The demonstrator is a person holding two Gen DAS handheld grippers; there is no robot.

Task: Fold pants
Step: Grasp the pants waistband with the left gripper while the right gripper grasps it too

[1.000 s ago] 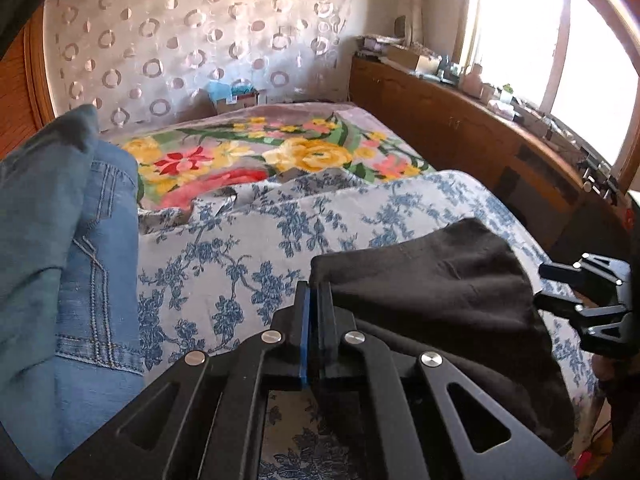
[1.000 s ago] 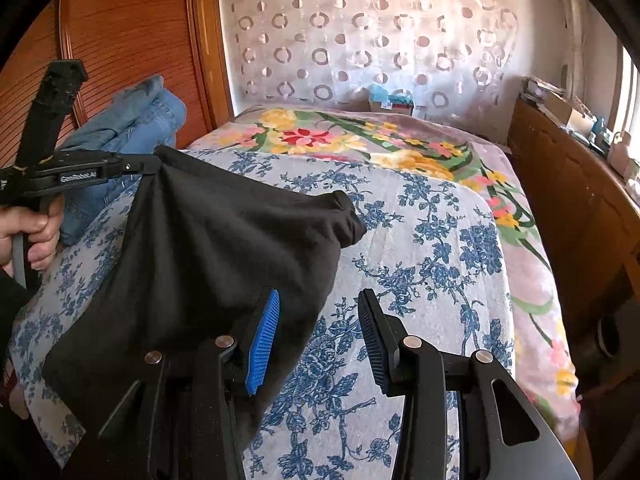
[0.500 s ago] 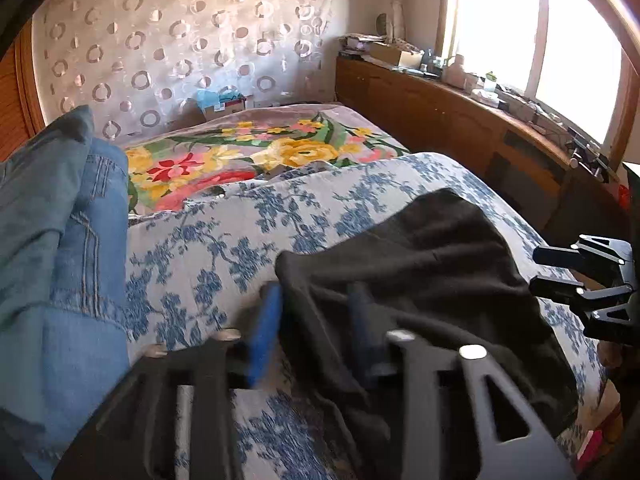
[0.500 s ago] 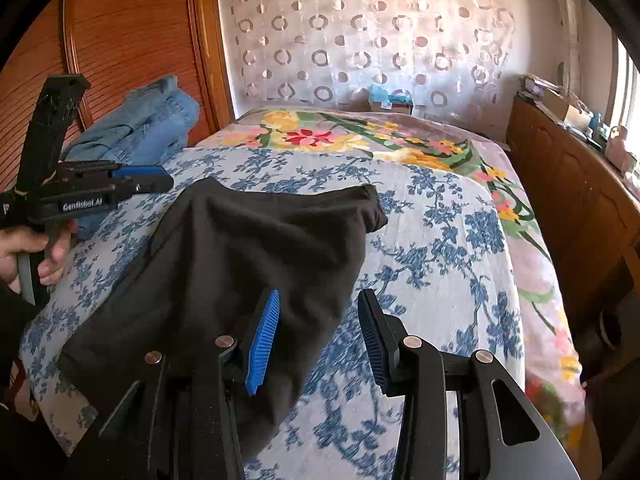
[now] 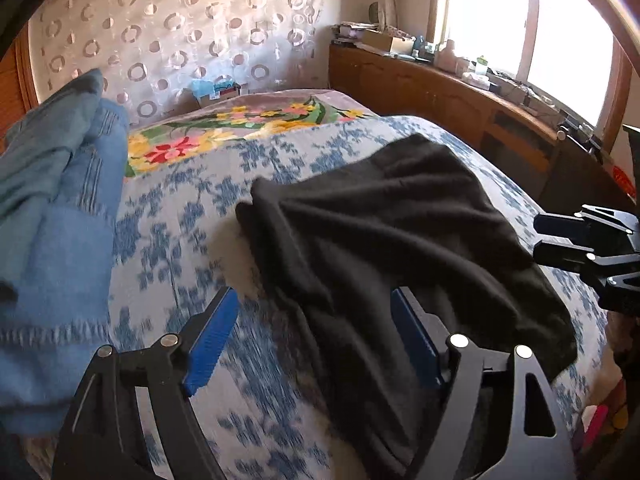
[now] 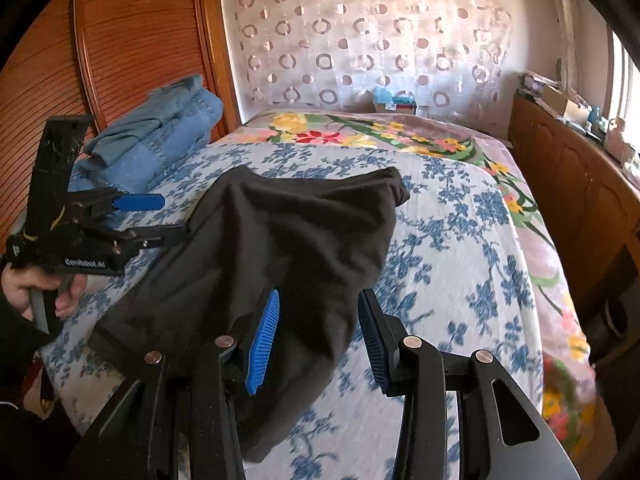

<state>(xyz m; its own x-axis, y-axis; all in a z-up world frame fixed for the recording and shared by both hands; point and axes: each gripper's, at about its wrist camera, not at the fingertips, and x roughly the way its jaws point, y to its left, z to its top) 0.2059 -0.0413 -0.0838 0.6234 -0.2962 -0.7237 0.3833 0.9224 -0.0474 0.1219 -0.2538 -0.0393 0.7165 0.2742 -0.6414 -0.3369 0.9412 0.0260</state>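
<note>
The black pants (image 5: pixel 400 240) lie bunched and creased on the bed (image 5: pixel 180 248), over its blue-flowered cover, directly in front of both grippers. The left gripper (image 5: pixel 316 332) has its jaws opening: its blue pads (image 5: pixel 210 340) stand wide apart, and a near fold of the pants lies in the gap between them, toward the right-hand finger, with no pad pressing on the cloth. In the right wrist view that same gripper sits off to the left of the pants, held by a hand (image 6: pixel 36 288) with a dark sleeve, its two fingers parted and pointing toward the cloth's left edge. The right gripper (image 6: pixel 316 336) is partly open; the near right edge of the pants hangs down between its fingers, lying against the left blue pad (image 6: pixel 262 344), while the right-hand finger stands clear of the cloth over the bedcover, so nothing is clamped. From the left gripper, the right one shows at the far right, just beside the pants' right edge. Left of the left gripper, a pile of blue jeans (image 5: pixel 56 232) rests on the bed against the wooden panelled wall (image 6: pixel 120 40). Beyond the pants, a bright flowered blanket (image 6: pixel 360 132) covers the far end of the bed, below a curtain with ring patterns (image 6: pixel 360 40).
</note>
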